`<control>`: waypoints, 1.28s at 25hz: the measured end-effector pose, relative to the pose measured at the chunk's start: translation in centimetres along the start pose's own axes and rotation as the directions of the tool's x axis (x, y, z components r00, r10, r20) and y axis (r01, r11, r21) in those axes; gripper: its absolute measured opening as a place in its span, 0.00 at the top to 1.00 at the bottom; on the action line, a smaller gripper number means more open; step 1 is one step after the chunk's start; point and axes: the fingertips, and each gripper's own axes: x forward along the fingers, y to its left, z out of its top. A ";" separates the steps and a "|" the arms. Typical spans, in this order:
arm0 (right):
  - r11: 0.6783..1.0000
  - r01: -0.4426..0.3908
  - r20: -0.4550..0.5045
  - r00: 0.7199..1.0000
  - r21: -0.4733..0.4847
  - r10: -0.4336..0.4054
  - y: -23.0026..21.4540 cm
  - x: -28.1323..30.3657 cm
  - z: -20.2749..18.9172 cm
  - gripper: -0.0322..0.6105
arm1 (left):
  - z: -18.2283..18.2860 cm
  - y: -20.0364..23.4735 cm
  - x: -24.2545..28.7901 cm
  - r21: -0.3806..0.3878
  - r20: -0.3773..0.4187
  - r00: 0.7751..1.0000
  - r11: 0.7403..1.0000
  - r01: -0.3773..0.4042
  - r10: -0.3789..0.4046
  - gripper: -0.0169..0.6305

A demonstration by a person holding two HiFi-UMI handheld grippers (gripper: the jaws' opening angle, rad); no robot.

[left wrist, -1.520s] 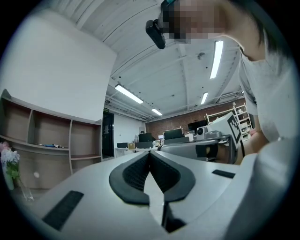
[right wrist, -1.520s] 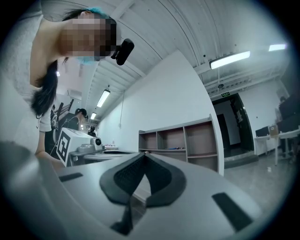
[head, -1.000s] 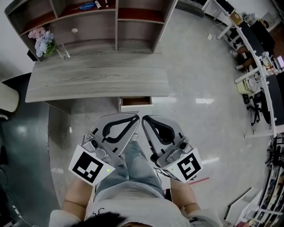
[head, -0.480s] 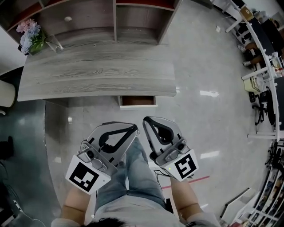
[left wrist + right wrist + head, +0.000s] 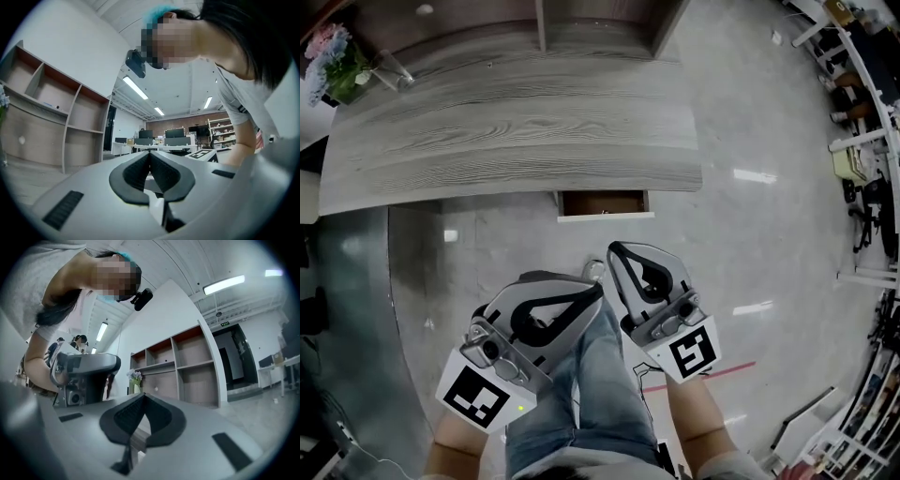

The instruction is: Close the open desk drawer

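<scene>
In the head view the open drawer (image 5: pixel 603 203) juts out a little from under the front edge of the grey wooden desk (image 5: pixel 511 141); its inside is brown and its front is white. My left gripper (image 5: pixel 598 287) is held low above the person's leg, shut and empty. Beside it my right gripper (image 5: pixel 612 250) is also shut with nothing in it, its tip a short way below the drawer front. In the left gripper view the left gripper (image 5: pixel 150 153) points level across the room; in the right gripper view the right gripper (image 5: pixel 143 396) points toward the shelves (image 5: pixel 187 369).
A shelf unit (image 5: pixel 540 21) stands at the back of the desk, with a vase of flowers (image 5: pixel 337 62) at its left end. Office desks and chairs (image 5: pixel 862 103) line the right side. Polished floor (image 5: pixel 741 244) lies around the desk.
The view has moved closer to the desk, so the desk and drawer sit nearer and larger. Both grippers stay shut and have shifted slightly toward the drawer.
</scene>
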 end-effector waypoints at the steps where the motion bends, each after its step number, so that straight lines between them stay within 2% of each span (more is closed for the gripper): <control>1: 1.000 0.002 -0.006 1.000 0.001 -0.001 -0.1 0.1 -1.1 0.94 | -0.8 0.3 0.1 -0.003 0.001 1.000 1.000 0.001 -0.001 0.96; 7: 1.000 0.015 -0.029 0.999 0.013 -0.015 -0.7 -0.1 -6.5 0.94 | -4.9 0.9 0.5 -0.017 -0.003 1.000 1.000 -0.004 0.004 0.96; 12: 1.000 0.000 -0.052 0.999 0.010 0.000 -0.9 0.0 -10.4 0.94 | -7.7 1.2 1.0 0.000 -0.018 1.000 1.000 0.010 -0.010 0.96; 16: 1.000 0.002 -0.075 0.997 0.020 -0.001 -1.2 -0.3 -13.0 0.94 | -9.1 0.5 1.6 0.011 -0.024 0.999 1.000 0.022 -0.021 0.96; 25: 0.996 0.080 -0.135 0.988 0.046 -0.073 -3.4 -0.5 -19.0 0.94 | -12.3 0.7 1.8 -0.011 -0.040 0.999 1.000 0.022 -0.023 0.96; 32: 0.994 0.095 -0.159 0.984 0.049 -0.087 -5.4 0.6 -21.2 0.94 | -13.5 2.2 2.8 -0.014 -0.047 0.999 1.000 0.025 -0.026 0.96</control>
